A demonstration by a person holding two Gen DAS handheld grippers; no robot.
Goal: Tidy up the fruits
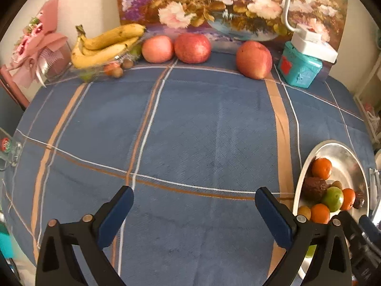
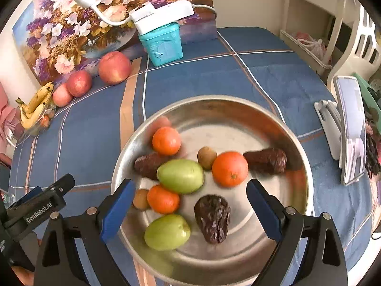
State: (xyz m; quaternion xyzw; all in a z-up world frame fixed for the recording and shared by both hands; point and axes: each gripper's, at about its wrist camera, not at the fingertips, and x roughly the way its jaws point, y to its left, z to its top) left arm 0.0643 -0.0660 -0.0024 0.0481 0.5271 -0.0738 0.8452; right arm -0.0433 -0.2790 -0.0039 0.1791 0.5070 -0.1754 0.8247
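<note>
My right gripper hangs wide open and empty over the steel bowl; my left gripper gapes empty above the cloth. The wrinkled dark fruit between my pads looks soft, so I'd pinch its middle gently; the mandarin could roll.

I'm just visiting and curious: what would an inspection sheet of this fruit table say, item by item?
Surface: blue plaid tablecloth, mostly bare in the middle.
Job's things: metal bowl holding three oranges, two green fruits, two small brown fruits and three dark wrinkled fruits; three apples and a banana bunch along the back.
Clutter: teal box, pink bouquet, phone on a stand.
Claws: left claw open over bare cloth; right claw open above the bowl, holding nothing.
Cables: white cord from the white device on the box.
Surroundings: flower painting, white chair.
</note>
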